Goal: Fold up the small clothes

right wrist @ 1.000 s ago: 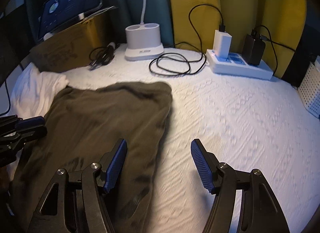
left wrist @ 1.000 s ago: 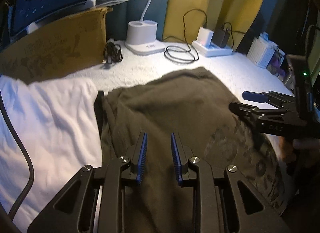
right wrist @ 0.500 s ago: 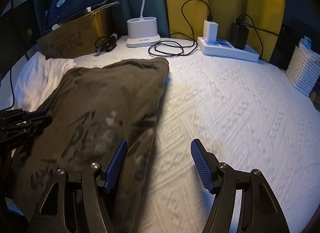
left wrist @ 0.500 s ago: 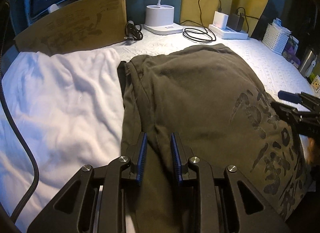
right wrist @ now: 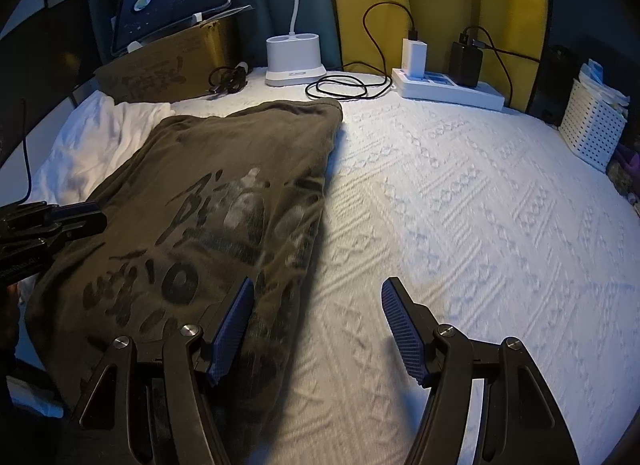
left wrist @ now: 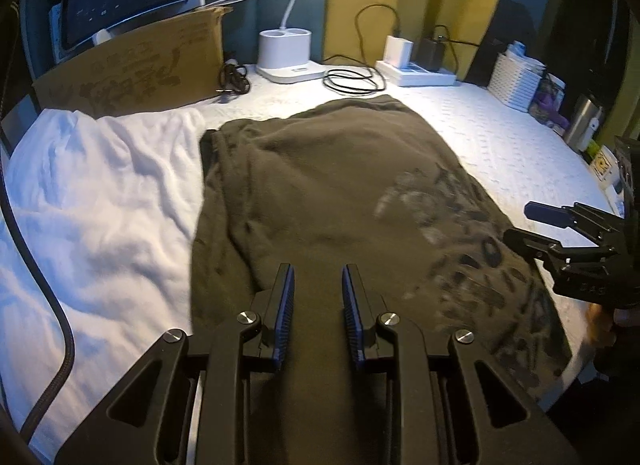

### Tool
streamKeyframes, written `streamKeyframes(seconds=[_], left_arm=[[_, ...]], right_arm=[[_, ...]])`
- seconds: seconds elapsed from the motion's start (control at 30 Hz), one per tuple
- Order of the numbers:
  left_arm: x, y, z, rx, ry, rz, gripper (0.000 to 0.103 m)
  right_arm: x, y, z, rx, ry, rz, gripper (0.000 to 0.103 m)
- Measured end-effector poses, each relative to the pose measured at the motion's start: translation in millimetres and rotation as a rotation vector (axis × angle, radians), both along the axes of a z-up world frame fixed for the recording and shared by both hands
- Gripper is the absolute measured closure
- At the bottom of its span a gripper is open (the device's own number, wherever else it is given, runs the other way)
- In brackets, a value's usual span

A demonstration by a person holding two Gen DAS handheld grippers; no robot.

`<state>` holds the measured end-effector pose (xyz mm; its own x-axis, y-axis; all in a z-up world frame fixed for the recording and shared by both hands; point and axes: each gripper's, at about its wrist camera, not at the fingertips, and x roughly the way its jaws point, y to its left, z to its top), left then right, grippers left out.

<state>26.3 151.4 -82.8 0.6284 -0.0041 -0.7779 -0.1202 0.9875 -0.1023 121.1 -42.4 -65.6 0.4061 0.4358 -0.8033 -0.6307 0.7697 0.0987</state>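
An olive T-shirt (left wrist: pixel 340 185) with a dark print lies flat on the white textured cover (right wrist: pixel 460 205). Its right edge runs down the middle of the right wrist view (right wrist: pixel 224 193). My left gripper (left wrist: pixel 317 277) hovers over the shirt's near part. Its jaws stand a narrow gap apart, with no cloth pinched between them. It shows at the left edge of the right wrist view (right wrist: pixel 86 216). My right gripper (right wrist: pixel 318 293) is open wide, straddling the shirt's right edge, with nothing between its fingers. It appears at the right of the left wrist view (left wrist: pixel 528 223).
A rumpled white cloth (left wrist: pixel 100 193) lies left of the shirt, with a black cable (left wrist: pixel 52 305) across it. At the back stand a cardboard box (left wrist: pixel 140 73), a lamp base (left wrist: pixel 286 51), coiled cables (left wrist: pixel 352 81) and a power strip (left wrist: pixel 416 73). A white basket (right wrist: pixel 592 125) stands at the far right.
Both grippers have drawn back toward the near edge over the shirt, so more of its print shows. The jaw gaps look the same and the shirt lies as before.
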Motion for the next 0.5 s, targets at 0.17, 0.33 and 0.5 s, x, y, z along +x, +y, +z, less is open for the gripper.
streamKeyframes(seconds=[0.17,0.33,0.5], left_arm=[[-5,-15,2,-0.019,-0.01,-0.014,0.079],[-5,-35,4,-0.035,-0.019,-0.04,0.079],[-3,-56,11,-0.052,-0.048,-0.061,0.048]], right_arm=[[-10,-14,2,0.007,-0.001,-0.005,0.035],[-16,-34,4,0.016,-0.004,-0.033,0.035],[-18,-60,5,0.017,-0.004,-0.076,0.035]])
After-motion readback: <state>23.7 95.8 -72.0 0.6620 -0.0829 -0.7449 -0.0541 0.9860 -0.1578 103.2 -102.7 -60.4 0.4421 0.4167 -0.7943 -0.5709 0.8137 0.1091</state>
